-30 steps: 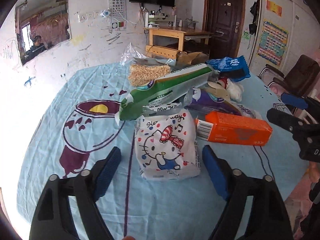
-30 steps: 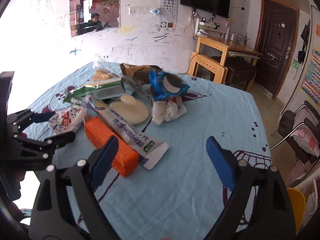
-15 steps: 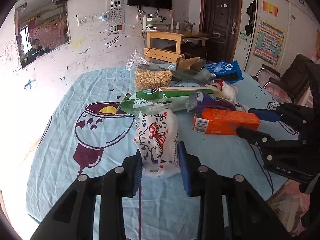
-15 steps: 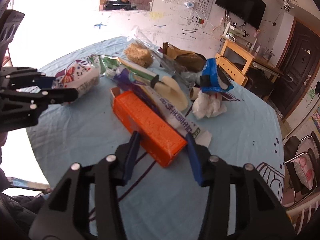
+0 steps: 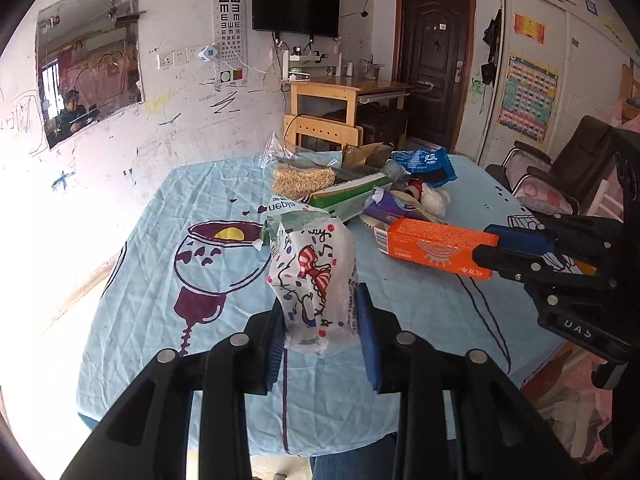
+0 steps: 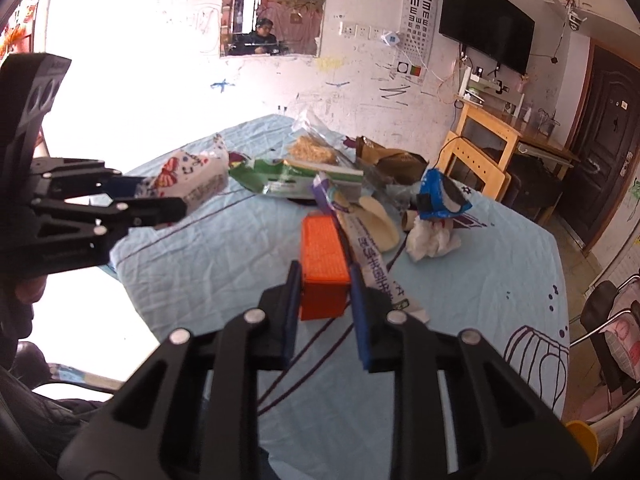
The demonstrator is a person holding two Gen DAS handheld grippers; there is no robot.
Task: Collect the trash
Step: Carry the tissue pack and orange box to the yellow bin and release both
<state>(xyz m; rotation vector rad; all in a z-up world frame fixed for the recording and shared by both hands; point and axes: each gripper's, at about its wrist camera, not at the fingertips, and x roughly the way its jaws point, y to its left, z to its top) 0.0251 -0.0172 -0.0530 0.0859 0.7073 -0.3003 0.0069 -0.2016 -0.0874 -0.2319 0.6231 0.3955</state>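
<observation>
A white cartoon-print packet [image 5: 314, 276] hangs a little above the blue tablecloth [image 5: 160, 320], with my left gripper [image 5: 320, 320] shut on its lower half. In the right wrist view the same packet [image 6: 192, 176] sits in the left gripper [image 6: 160, 196] at the left. An orange box [image 6: 322, 252] is between the blue pads of my right gripper [image 6: 324, 280]; the jaws are closing and both pads press on the near end. In the left wrist view the orange box [image 5: 432, 246] juts left from the right gripper [image 5: 492, 250].
A trash pile lies mid-table: a green wrapper [image 5: 344, 196], a clear bag of grain [image 5: 302, 180], a blue wrapper [image 5: 426, 164], crumpled tissue [image 6: 432, 240] and a long white wrapper [image 6: 372, 264] beside the box. A dark chair [image 5: 560, 176] stands right of the table.
Both grippers went from wide open to closed, the left on the cartoon packet, the right on the orange box. The packet has come up off the cloth and stands more upright.
</observation>
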